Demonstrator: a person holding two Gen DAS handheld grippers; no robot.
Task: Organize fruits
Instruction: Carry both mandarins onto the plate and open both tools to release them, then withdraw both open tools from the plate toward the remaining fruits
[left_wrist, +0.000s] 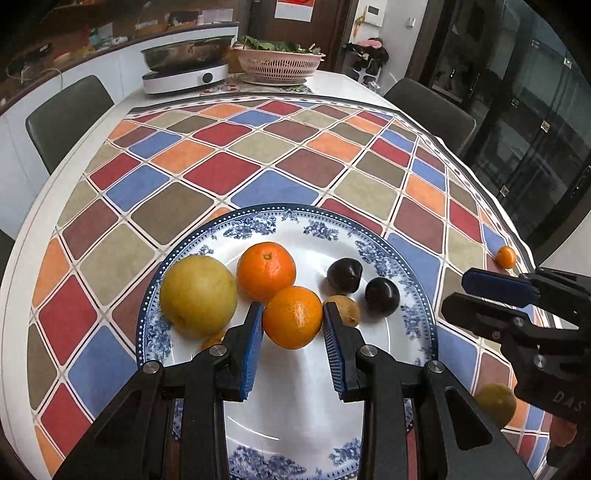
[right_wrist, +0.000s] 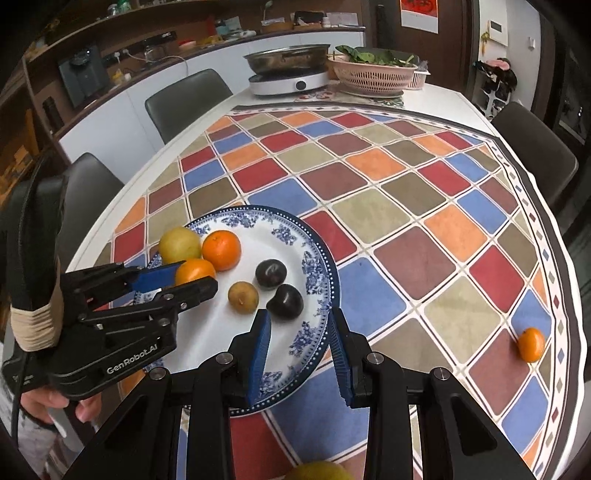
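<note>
We read the left wrist view first. Our left claw brackets an orange on the blue-patterned plate; both blue pads sit against its sides, so we take it as gripped, though the plate may still carry it. Only this view shows a small orange fruit tucked behind the left finger, below the yellow pear.

The right wrist view shows what the first hides: the left claw's body from the side, lettered "GenRobot.AI". In the left wrist view the right claw's body shows only "DAS".

Our right claw stands open and empty above the plate's near rim, at lower centre of its frame.

A second orange faces its stem dimple upward. Two dark plums and a brown fruit lie right of centre on the plate. One mandarin rests alone on the checked cloth near the surface's right edge, long axis near vertical in the frame.
</note>
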